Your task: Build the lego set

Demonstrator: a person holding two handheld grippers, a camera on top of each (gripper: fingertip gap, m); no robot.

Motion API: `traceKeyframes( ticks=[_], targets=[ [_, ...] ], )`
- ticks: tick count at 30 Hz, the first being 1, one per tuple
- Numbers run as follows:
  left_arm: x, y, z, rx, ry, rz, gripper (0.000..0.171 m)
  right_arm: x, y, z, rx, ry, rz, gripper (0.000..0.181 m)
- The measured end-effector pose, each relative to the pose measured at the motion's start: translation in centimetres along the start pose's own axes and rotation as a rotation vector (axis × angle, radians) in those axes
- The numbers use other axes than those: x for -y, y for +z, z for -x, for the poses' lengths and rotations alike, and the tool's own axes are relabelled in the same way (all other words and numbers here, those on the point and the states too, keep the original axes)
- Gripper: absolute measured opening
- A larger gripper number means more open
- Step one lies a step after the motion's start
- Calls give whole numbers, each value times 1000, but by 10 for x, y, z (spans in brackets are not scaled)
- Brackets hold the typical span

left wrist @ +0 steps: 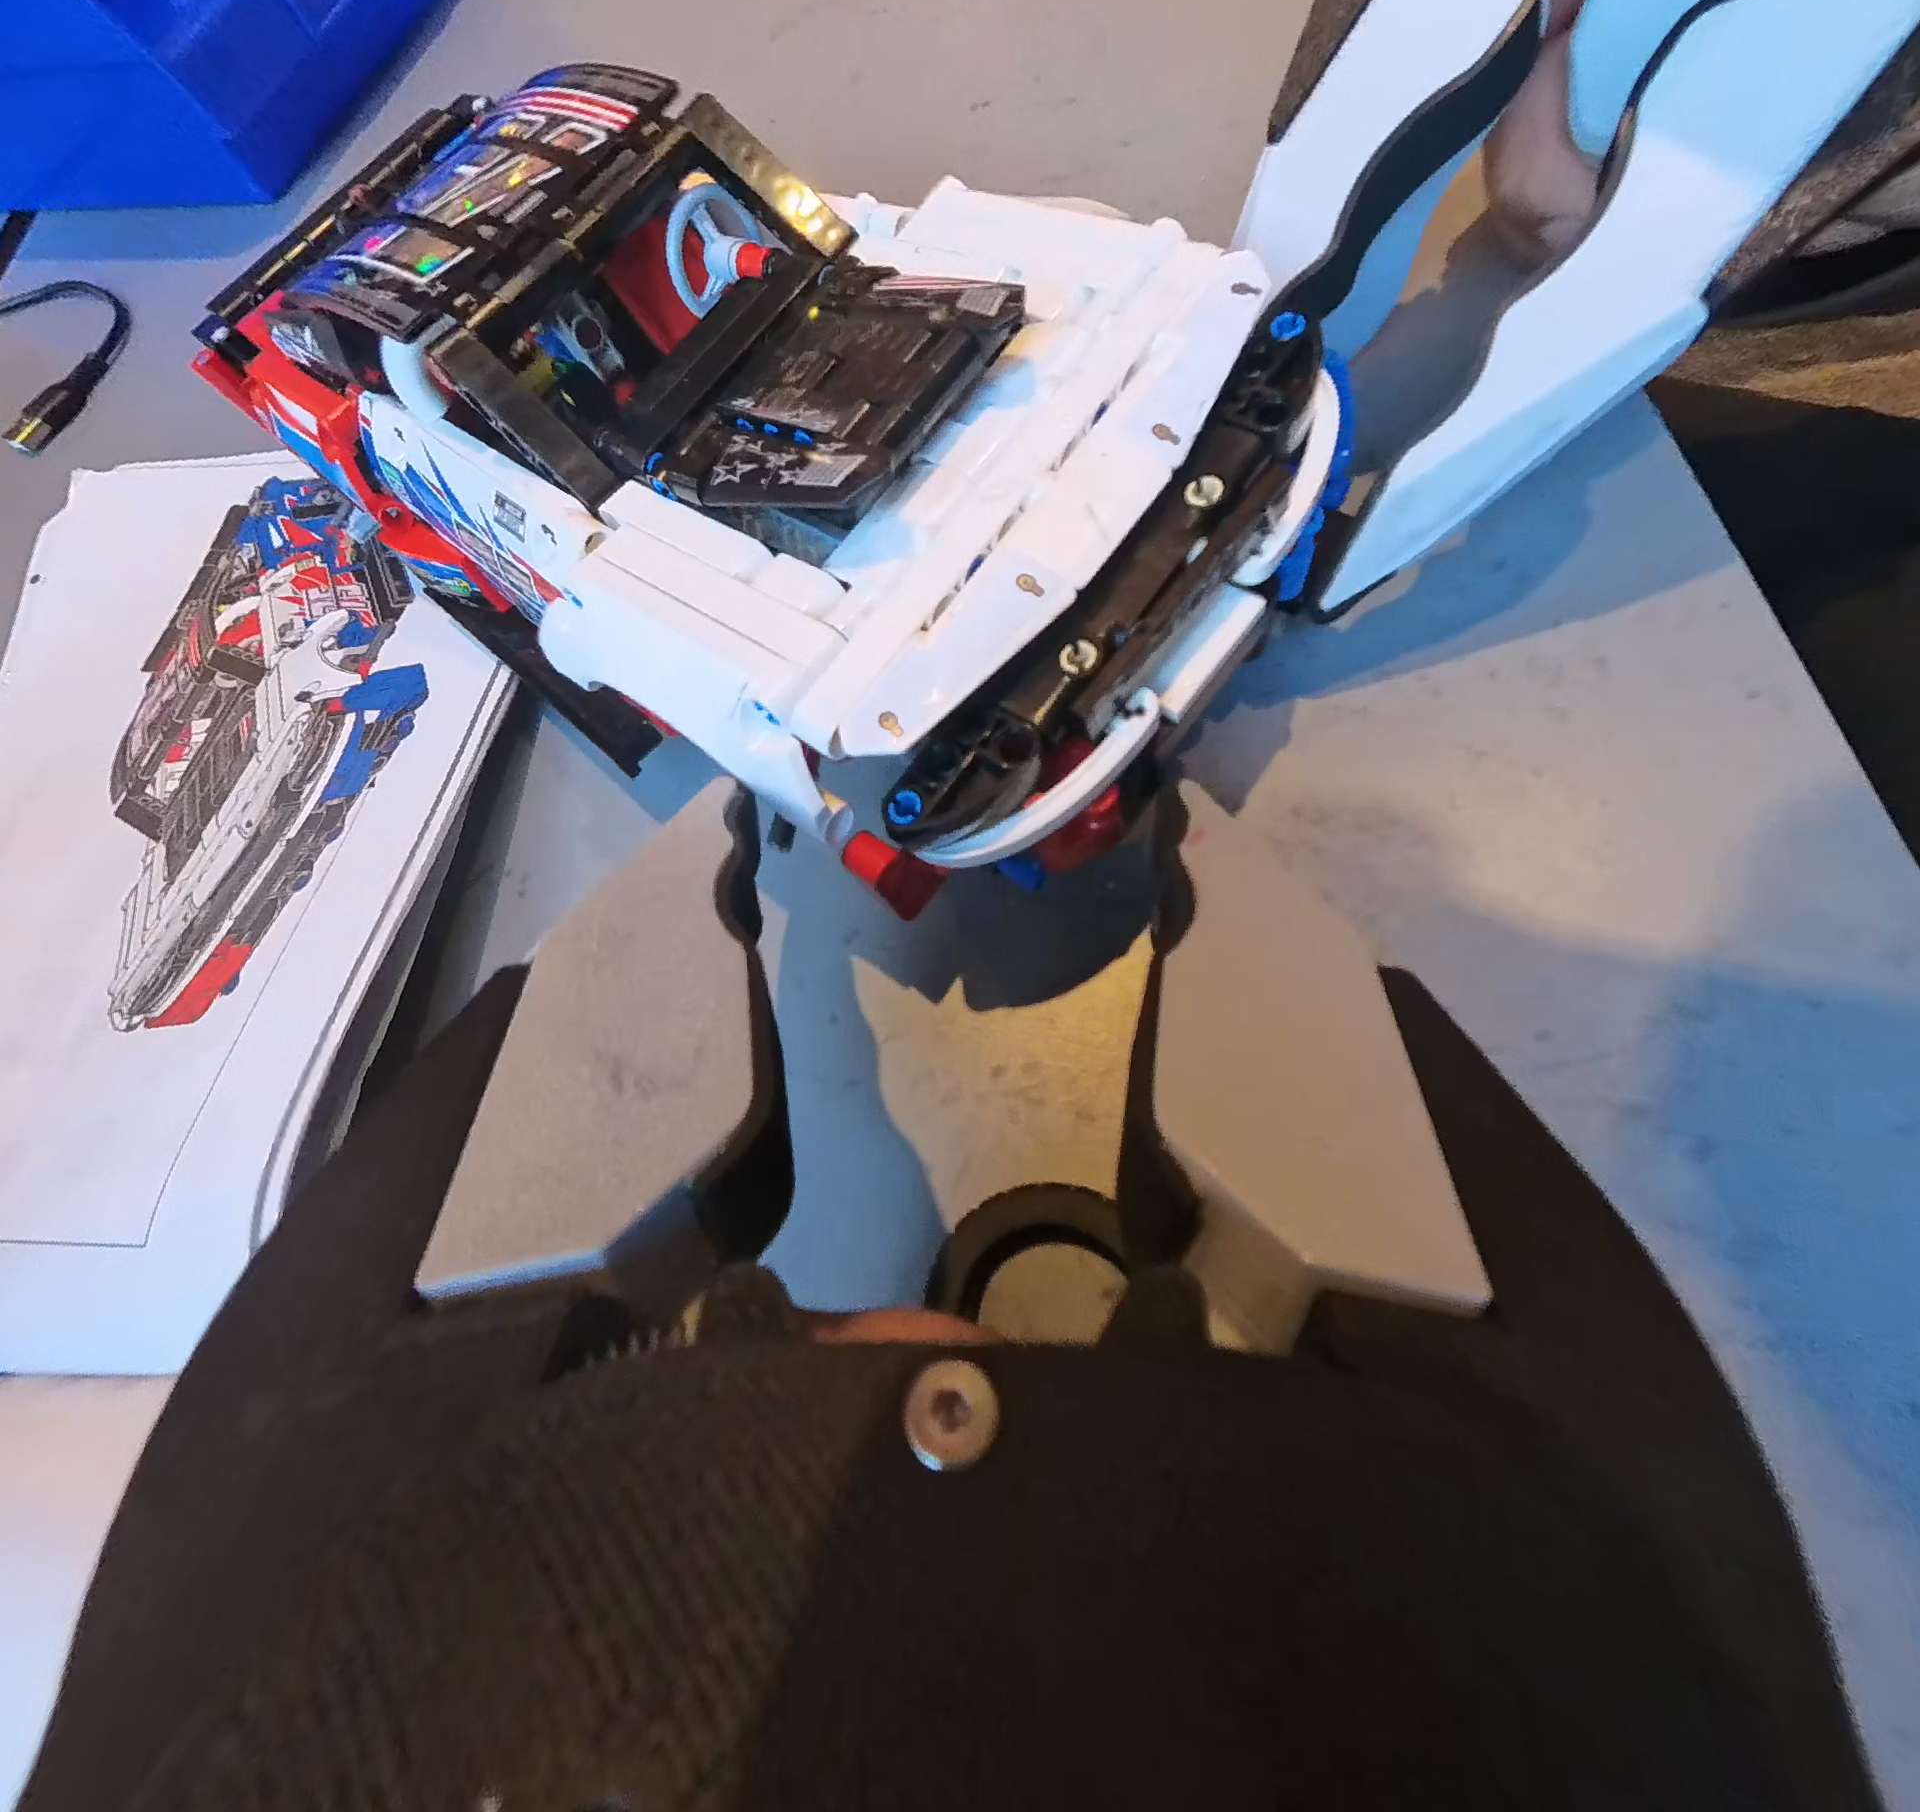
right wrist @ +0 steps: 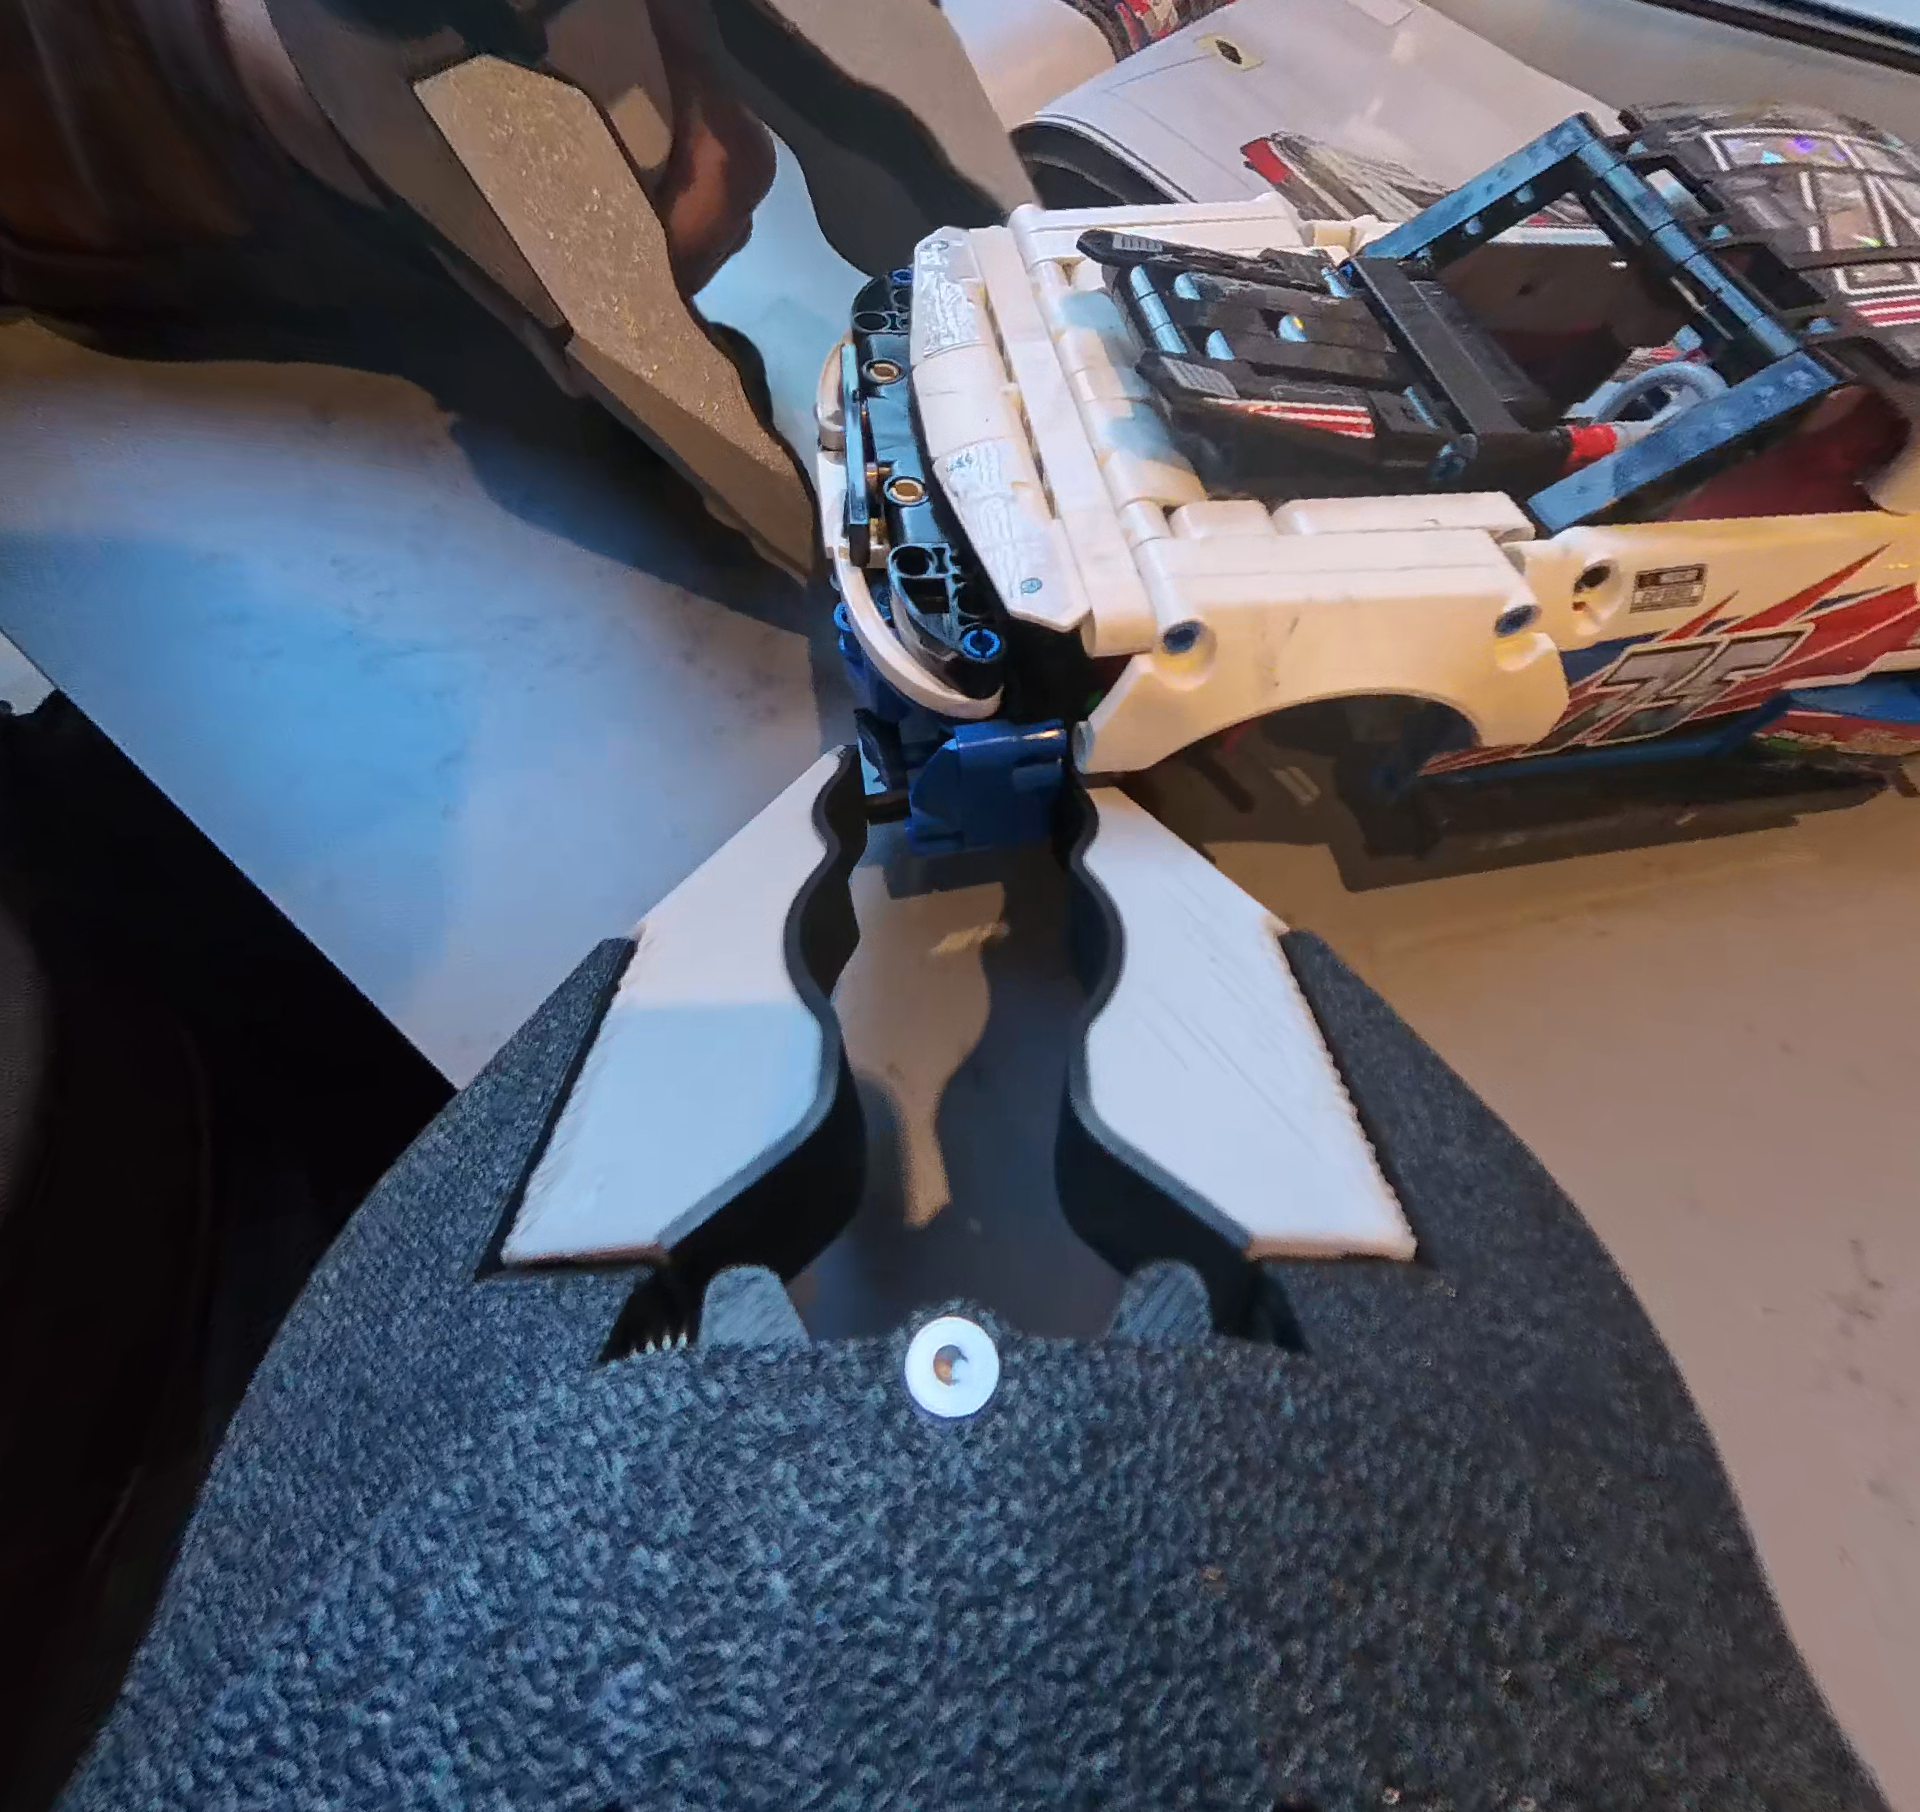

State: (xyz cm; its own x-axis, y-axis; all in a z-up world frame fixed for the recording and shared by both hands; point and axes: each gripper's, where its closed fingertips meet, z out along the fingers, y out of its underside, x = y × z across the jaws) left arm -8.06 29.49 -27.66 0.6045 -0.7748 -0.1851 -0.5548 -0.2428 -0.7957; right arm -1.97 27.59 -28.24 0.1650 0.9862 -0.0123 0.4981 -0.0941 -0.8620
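Lego car (left wrist: 727, 432) sits on the grey table (left wrist: 1455, 931), rear over the instruction booklet (left wrist: 208, 827). My right gripper (right wrist: 961, 775) grasps the blue nose piece (right wrist: 982, 775); my left gripper (left wrist: 951, 827) is spread, empty, at the bumper. Risk: squeezing pops the bumper loose. Underside hidden.
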Motion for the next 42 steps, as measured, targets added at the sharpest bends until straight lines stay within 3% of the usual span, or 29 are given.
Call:
traceKeyframes(
  ticks=[4, 6, 11, 14, 18, 21, 26, 31, 34, 40, 42],
  targets=[
    [-5, -5, 0, 36, -15, 16, 74, -1, -1, 0, 30, 33, 9, 37],
    [-5, -11, 0, 61, -50, 5, 79, -5, -2, 2, 21, -8, 30, 45],
    [-1, -21, -6, 152, -156, -28, 84, -6, -6, -2, -45, -55, 15, 37],
    [7, -15, -21, 186, -103, -19, 89, -2, -8, -2, -13, -15, -17, 36],
    [5, 0, -17, 214, -121, 49, 105, -1, -9, -1, 55, 44, -25, 34],
    [6, 3, -10, 254, -155, 59, 99, -1, -9, -1, 63, 40, -23, 34],
    [9, 6, -14, 298, -166, 67, 110, 0, -9, -1, 37, 24, -33, 35],
    [17, 5, -10, 340, -208, 27, 106, 0, -8, -1, 14, 2, -32, 36],
    [16, 9, -12, 376, -195, 58, 114, -5, -8, 9, 128, -8, 10, 54],
    [18, 10, -14, 389, -231, 59, 117, -7, -16, 14, 319, 49, 25, 56],
    [17, 10, -14, 401, -224, 65, 116, -9, -20, 11, 359, 70, 45, 48]
  ],
)
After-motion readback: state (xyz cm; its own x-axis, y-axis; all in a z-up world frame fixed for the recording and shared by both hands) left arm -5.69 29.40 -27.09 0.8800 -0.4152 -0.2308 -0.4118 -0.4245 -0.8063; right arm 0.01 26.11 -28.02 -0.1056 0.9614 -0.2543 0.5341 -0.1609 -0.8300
